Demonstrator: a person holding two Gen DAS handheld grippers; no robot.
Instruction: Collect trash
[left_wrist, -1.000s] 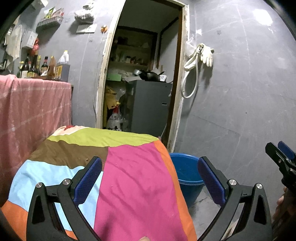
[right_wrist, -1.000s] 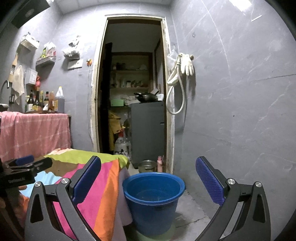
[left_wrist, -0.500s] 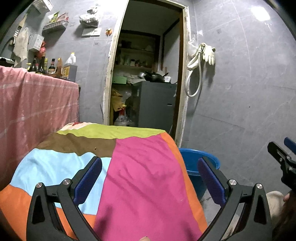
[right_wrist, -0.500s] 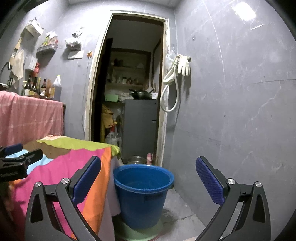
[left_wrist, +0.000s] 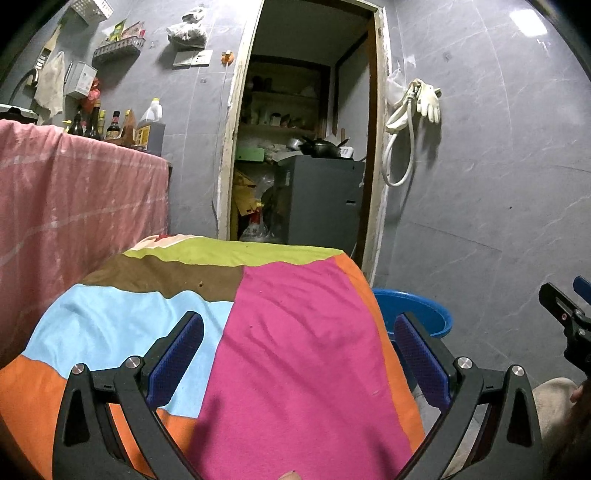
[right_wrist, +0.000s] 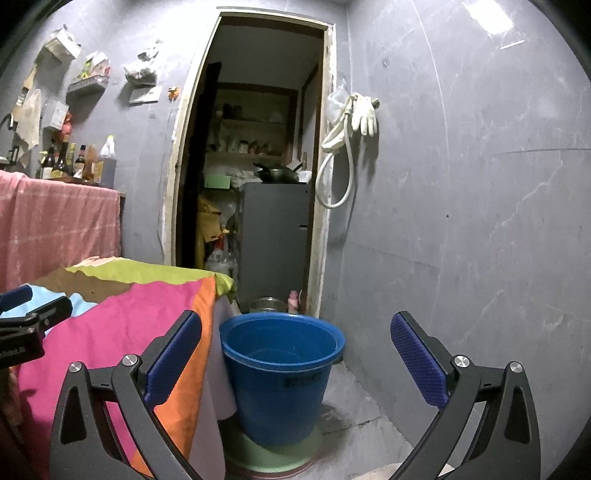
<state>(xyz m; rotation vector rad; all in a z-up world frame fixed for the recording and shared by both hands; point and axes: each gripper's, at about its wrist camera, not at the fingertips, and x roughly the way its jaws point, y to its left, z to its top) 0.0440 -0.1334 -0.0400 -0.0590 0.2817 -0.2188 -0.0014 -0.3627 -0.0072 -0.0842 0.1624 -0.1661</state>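
A blue bucket (right_wrist: 282, 373) stands on the floor at the right end of a table under a patchwork cloth (left_wrist: 295, 350); its rim also shows in the left wrist view (left_wrist: 417, 308). My left gripper (left_wrist: 299, 358) is open and empty above the pink patch of the cloth. My right gripper (right_wrist: 295, 354) is open and empty, facing the bucket from above and in front. I see no trash on the cloth, only tiny crumbs (left_wrist: 200, 284). The bucket's bottom is hidden from me.
A green round mat (right_wrist: 273, 456) lies under the bucket. A pink-draped counter (left_wrist: 74, 206) with bottles (left_wrist: 110, 125) stands left. A doorway (right_wrist: 266, 184) opens onto a grey cabinet (right_wrist: 273, 240). The grey tiled wall (right_wrist: 461, 221) is on the right.
Both grippers have drifted a little: the left sees more of the cloth and less of the bucket, and the right has drawn nearer the bucket. Both stay open and empty.
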